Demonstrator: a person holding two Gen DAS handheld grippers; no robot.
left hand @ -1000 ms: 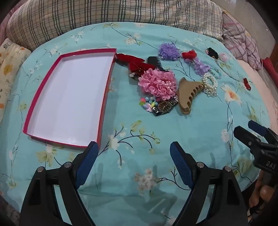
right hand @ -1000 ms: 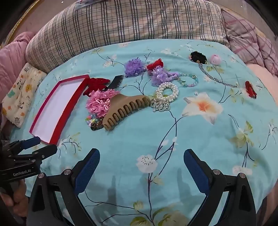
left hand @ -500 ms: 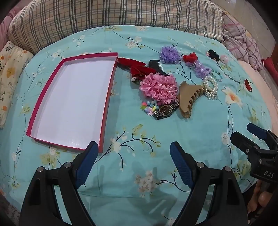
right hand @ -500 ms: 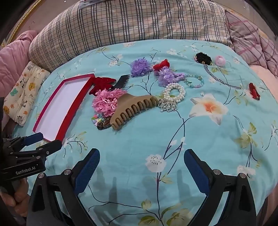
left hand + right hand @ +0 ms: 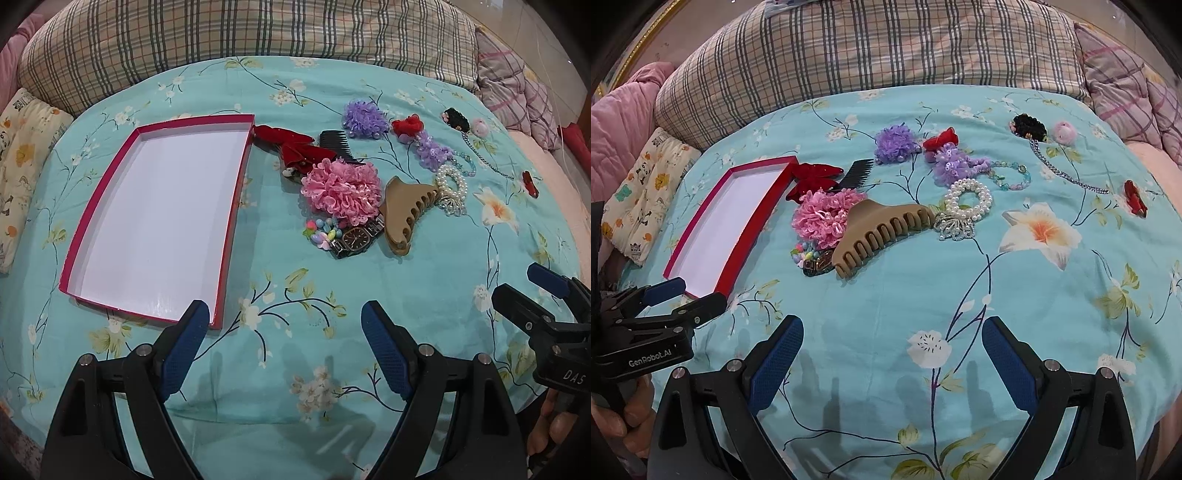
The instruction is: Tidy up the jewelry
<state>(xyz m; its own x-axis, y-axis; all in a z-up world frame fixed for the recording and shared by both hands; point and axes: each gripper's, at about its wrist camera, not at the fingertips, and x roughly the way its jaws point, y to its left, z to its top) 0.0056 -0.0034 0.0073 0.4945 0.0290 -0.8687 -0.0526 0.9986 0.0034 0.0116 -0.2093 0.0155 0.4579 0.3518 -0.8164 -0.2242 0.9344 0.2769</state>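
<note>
A red-rimmed box (image 5: pixel 236 206) (image 5: pixel 748 229) with a bare white inside lies on the left of the bedspread. To its right lies a heap of accessories: a pink scrunchie (image 5: pixel 341 190) (image 5: pixel 823 214), a tan claw clip (image 5: pixel 404 210) (image 5: pixel 882 230), a wristwatch (image 5: pixel 354 238), a pearl bracelet (image 5: pixel 450 184) (image 5: pixel 969 199), a red bow (image 5: pixel 295 146), a black comb (image 5: pixel 334 142) and purple pieces (image 5: pixel 364 118). My left gripper (image 5: pixel 284 319) (image 5: pixel 685 295) hangs open near the box's front corner. My right gripper (image 5: pixel 892 334) (image 5: pixel 524 284) is open over bare bedspread, short of the heap.
A turquoise floral bedspread (image 5: pixel 960 280) covers the bed. A plaid pillow (image 5: pixel 258 33) lies along the far edge, a cartoon-print cushion (image 5: pixel 22 166) at far left. A black-and-chain piece (image 5: pixel 1032 129), a pink ball (image 5: pixel 1065 131) and a small red clip (image 5: pixel 1136 197) lie far right.
Both views have slid slightly back and down, so the box and the heap sit a little lower in frame. Both grippers stay open; no object has moved.
</note>
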